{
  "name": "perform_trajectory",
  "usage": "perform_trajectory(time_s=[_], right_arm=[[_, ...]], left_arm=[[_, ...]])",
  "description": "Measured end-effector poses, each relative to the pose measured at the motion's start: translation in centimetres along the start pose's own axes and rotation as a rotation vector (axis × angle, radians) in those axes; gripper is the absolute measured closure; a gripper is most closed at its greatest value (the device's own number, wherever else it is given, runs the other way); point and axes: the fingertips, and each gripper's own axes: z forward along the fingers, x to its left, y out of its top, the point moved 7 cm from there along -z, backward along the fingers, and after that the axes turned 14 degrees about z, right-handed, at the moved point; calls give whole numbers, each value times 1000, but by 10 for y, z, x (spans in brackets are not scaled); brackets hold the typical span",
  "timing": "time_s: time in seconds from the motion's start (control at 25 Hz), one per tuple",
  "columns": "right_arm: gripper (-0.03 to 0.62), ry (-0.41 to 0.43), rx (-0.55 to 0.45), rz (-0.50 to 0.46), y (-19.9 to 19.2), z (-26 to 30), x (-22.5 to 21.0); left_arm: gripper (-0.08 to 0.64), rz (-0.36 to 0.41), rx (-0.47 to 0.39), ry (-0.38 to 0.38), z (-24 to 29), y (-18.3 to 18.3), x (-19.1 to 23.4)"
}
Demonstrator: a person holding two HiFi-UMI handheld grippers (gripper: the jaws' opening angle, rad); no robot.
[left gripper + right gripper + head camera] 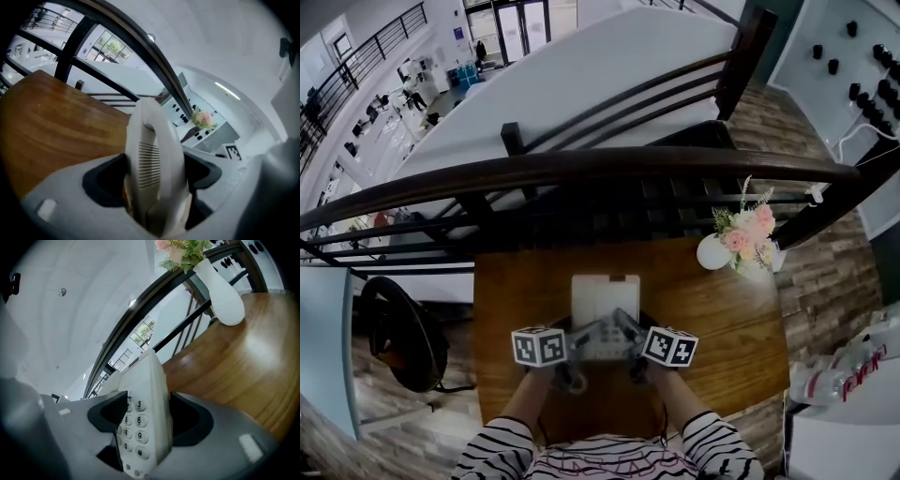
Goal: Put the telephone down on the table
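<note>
Gripping a white telephone (605, 302) from both sides, a person in striped sleeves (502, 450) held it over the near middle of the wooden surface (727, 323). The left claw (154, 176) was clamped around the handset (150, 154) resting along that side of the set. The right claw (143, 420) was clamped across the opposite edge, one pad lying over the keypad (133, 427) beside the digits. The telephone appeared to be rigid, smooth moulded plastic and probably light. It looked likely to slip under a loose pinch and to scuff or crack if dropped. The handset seemed to sit only loosely in its cradle, so it might lift away from the body. A hold low on the two long sides, with the set kept level, looked the safest way to bring it down. A white vase (712, 251) of pink flowers (752, 228) stood well apart at the far right corner, in front of a dark railing (581, 169). Whether the base touched the wood or hung just above it could not be told, as no view showed the underside. The near end of the set lay behind the claws and their marker cubes in the head view. No cord could be made out.
</note>
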Motion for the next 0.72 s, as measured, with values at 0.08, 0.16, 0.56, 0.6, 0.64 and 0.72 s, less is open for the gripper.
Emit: perform_trajectory(time_s=[0.08,0.16,0.56,0.6,0.64,0.72], right_arm=[[310,-19,-5,-8,9,8,-3],[310,-32,-7,-13,19,14,-7],[310,-49,12,-36,56,59,-15],[310,-52,15,-39,60,63,-16],[310,-55,18,-42,63,67,-17],[310,-59,30,-47,67,74,-19]], left_arm=[[176,-6,2,-6,10,4,9],[176,-13,3,-13,21,9,15],[176,-41,-20,-19,56,36,51],[176,-44,-23,-19,59,38,54],[176,-48,-25,-19,62,40,57],[176,-58,-27,-16,67,43,63]])
